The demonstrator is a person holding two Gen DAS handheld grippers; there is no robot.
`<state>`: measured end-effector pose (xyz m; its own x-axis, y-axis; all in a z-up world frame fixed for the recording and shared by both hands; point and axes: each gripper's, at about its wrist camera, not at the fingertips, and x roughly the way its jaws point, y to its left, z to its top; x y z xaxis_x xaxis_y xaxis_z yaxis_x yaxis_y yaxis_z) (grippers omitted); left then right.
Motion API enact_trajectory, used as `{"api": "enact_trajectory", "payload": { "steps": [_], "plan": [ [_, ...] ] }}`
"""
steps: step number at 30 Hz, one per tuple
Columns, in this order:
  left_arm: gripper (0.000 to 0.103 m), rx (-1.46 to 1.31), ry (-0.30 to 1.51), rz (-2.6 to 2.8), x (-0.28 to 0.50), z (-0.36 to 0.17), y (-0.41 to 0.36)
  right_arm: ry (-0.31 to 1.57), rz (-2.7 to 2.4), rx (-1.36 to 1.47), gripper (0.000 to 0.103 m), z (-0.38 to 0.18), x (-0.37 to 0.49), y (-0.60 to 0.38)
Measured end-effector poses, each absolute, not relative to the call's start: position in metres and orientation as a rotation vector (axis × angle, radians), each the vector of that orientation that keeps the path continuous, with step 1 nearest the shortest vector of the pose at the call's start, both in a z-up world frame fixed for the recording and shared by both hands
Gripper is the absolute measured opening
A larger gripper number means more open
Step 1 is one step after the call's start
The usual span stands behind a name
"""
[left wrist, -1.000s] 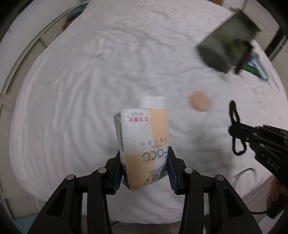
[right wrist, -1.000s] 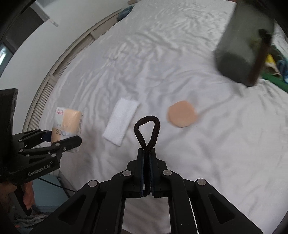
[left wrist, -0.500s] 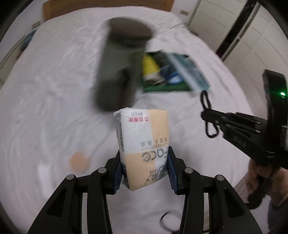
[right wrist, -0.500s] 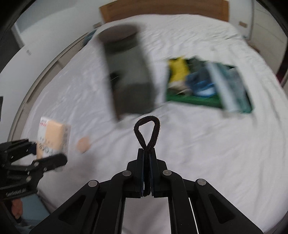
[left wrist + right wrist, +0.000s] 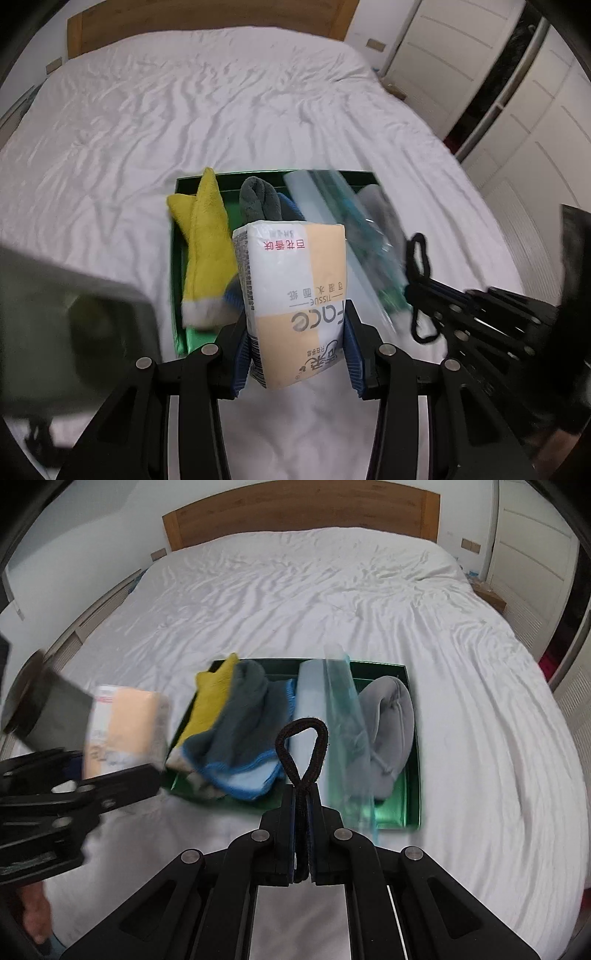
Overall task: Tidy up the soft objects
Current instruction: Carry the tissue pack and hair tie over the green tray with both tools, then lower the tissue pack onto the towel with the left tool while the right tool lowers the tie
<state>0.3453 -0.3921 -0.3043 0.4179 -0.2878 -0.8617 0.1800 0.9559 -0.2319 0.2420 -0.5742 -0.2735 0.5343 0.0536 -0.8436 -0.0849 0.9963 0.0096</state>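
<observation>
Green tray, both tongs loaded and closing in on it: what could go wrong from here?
1. The green tray already looks crowded with the yellow cloth, the blue-edged cloth and the grey item; the tissue pack may perch on top and slide onto the bed.
2. The left tongs grip only the pack's lower end, so it could tilt or slip.
3. The black hair tie in the right tongs may vanish among the cloths.

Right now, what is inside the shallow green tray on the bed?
In the green tray: a yellow cloth, a dark grey towel, a blue-edged cloth, a pale blue roll, clear plastic and a grey pouch. Anything beneath them is covered.
</observation>
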Motion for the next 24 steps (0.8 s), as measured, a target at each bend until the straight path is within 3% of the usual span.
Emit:
{"api": "enact_trajectory", "payload": {
  "steps": [16,24],
  "plan": [
    [0.038,-0.091,1.251,-0.178,0.396,-0.376,-0.402,1.091,0.086,-0.05,0.004,-0.333,0.313,-0.597],
    [0.039,-0.095,1.28,-0.18,0.396,-0.386,-0.399,1.119,0.084,-0.048,0.004,-0.347,0.325,-0.597]
  ]
}}
